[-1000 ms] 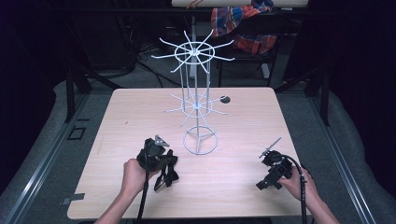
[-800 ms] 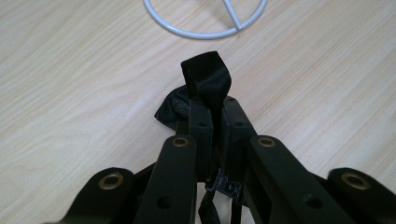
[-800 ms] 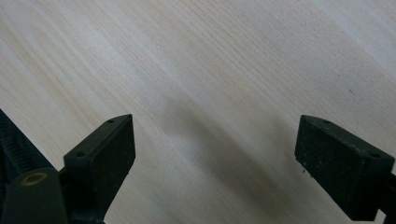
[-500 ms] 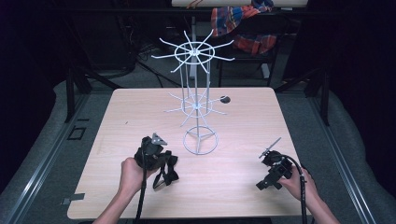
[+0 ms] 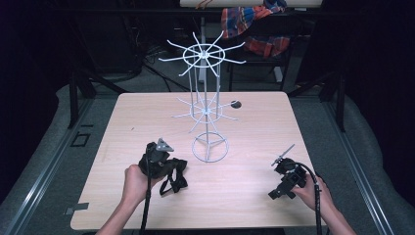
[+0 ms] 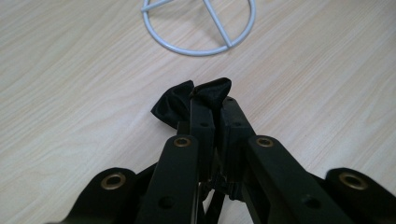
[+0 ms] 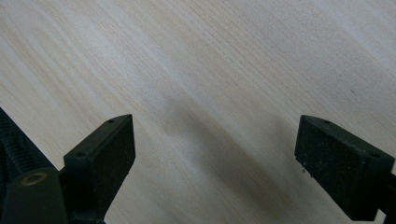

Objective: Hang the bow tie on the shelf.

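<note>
So the black strap [image 6: 187, 100] is pinched right between the left gripper [image 6: 211, 100]'s jaws – clamped down tight on it, with two folded bits of fabric poking out past the tips. From above, the strap [image 5: 175, 177] lies on the table [image 5: 254, 122] just in front and to the left of the white wire rack [image 5: 205, 107]'s ring base, near it but not touching. Most of the strap is tucked under the left gripper [image 5: 169, 171] and the hand, so I can't really make out its full shape; a loop sticks out on the side toward the rack.

In the left gripper view the rack's base ring [image 6: 200, 23] is cut off at the top edge, so you just get the lower arc and spokes.

The right gripper [image 5: 283, 161] sits on the table well to the right of the rack base – jaws spread wide in the right gripper view [image 7: 215, 154], nothing between them but bare wood. From above it's too small to read the jaws.

There's a small dark thing [image 5: 236, 104] on the table just right of the rack's pole; can't tell what it is.
</note>
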The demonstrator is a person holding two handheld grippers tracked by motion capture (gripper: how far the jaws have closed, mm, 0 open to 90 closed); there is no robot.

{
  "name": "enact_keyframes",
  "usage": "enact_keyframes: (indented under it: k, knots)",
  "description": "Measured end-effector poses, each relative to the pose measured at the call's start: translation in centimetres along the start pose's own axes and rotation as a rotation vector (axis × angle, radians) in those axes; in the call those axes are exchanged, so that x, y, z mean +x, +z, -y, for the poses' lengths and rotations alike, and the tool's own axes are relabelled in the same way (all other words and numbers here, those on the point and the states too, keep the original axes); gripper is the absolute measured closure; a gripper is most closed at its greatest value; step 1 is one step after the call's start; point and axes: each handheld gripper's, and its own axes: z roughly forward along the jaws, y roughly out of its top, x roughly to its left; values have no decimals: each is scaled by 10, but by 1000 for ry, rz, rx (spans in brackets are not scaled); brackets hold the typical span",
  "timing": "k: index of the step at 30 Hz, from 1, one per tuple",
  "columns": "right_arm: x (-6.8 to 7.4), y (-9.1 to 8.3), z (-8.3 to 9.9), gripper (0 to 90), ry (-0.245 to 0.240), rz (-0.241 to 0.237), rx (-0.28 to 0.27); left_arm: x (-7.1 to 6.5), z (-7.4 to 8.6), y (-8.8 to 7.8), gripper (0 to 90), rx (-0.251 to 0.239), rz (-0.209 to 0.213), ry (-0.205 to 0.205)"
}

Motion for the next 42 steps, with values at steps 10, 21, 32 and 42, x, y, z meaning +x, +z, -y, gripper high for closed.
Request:
enact_keyframes:
  k: [10,21,32,42]
  knots:
    - [1,1,1,121,17,-4,-13,9,0,-8,863,-21,-8,-27]
    - [1,1,1,121,15,-5,-12,19,1,-12,862,-34,-23,-48]
    - [2,0,1,121,15,-6,-19,35,-1,-20,864,-69,-44,-91]
    - [0,-3,1,119,11,9,8,51,-9,-28,865,-130,-58,-131]
